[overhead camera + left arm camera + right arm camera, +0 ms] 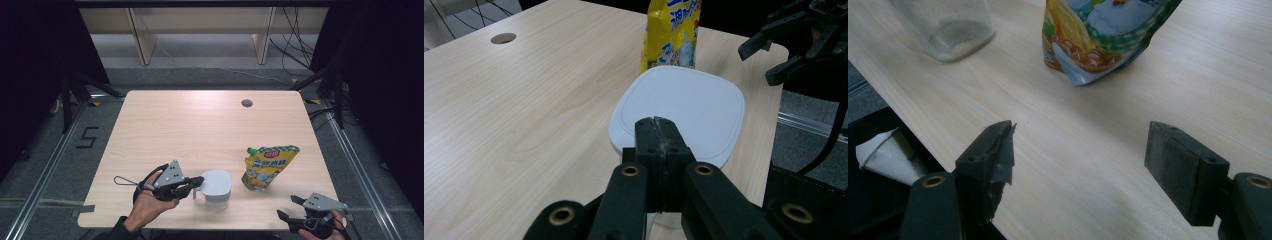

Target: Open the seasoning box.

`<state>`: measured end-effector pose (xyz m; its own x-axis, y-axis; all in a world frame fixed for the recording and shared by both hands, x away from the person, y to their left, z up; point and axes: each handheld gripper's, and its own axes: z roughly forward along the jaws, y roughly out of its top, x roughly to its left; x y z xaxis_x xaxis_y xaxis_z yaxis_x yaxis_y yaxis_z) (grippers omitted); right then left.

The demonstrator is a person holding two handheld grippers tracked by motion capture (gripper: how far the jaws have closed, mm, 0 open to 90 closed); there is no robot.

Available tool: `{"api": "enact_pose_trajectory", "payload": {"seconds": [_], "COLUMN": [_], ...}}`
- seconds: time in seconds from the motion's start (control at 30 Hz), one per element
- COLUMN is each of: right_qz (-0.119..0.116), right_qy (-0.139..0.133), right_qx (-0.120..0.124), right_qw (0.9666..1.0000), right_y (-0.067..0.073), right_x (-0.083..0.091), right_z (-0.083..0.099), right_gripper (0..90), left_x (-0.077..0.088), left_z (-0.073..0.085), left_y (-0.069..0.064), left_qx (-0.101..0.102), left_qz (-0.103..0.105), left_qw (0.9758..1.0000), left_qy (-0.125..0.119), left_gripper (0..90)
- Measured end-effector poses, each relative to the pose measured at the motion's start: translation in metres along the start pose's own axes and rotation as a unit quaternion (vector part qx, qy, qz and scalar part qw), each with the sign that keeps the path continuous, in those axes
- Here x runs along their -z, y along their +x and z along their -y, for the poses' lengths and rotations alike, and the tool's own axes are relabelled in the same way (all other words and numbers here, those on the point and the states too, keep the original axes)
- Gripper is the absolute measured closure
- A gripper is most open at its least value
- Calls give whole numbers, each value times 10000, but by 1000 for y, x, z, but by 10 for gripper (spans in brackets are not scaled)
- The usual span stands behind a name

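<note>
A clear container with a white lid (216, 185) stands near the table's front edge. My left gripper (197, 181) is shut, its tips at the lid's (679, 107) left rim; the left gripper view shows the jaws (657, 131) pressed together with nothing visible between them. A yellow pouch with a green cap (267, 167) lies to the right of the container, also seen as the pouch (672, 32) behind the lid. My right gripper (290, 207) is open at the front right corner, pointing toward the pouch (1098, 30) and the container (948, 25); nothing sits between its jaws (1080, 145).
The wooden table (200, 125) has a round cable hole (246, 103) at the back. Its front edge runs just under both hands. A white paper cone (883, 155) lies below the table edge. Dark stands and cables flank the table.
</note>
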<state>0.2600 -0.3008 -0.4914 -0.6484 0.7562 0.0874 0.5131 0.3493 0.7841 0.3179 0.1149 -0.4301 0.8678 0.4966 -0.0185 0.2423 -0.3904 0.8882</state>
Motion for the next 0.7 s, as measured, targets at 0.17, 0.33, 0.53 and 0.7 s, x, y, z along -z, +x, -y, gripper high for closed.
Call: {"api": "enact_pose_trajectory", "payload": {"seconds": [0.17,0.33,0.53,0.7], "right_qz": [30,51,66,-4], "right_qy": [-44,-87,-153,-175], "right_qx": [28,19,165,27], "right_qw": [10000,9999,9997,9998], "right_y": [0,1,2,4], "right_x": [2,1,1,0], "right_z": [-1,-2,-3,-3], "right_gripper": [289,289,289,288], "left_x": [0,1,1,1], "left_z": [1,2,2,3], "left_y": [0,0,1,1], "left_qx": [62,28,66,65], "left_qz": [5,32,50,88], "left_qw": [10000,10000,9999,9999], "left_qy": [-35,-42,-60,-90], "left_gripper": [889,889,889,889]}}
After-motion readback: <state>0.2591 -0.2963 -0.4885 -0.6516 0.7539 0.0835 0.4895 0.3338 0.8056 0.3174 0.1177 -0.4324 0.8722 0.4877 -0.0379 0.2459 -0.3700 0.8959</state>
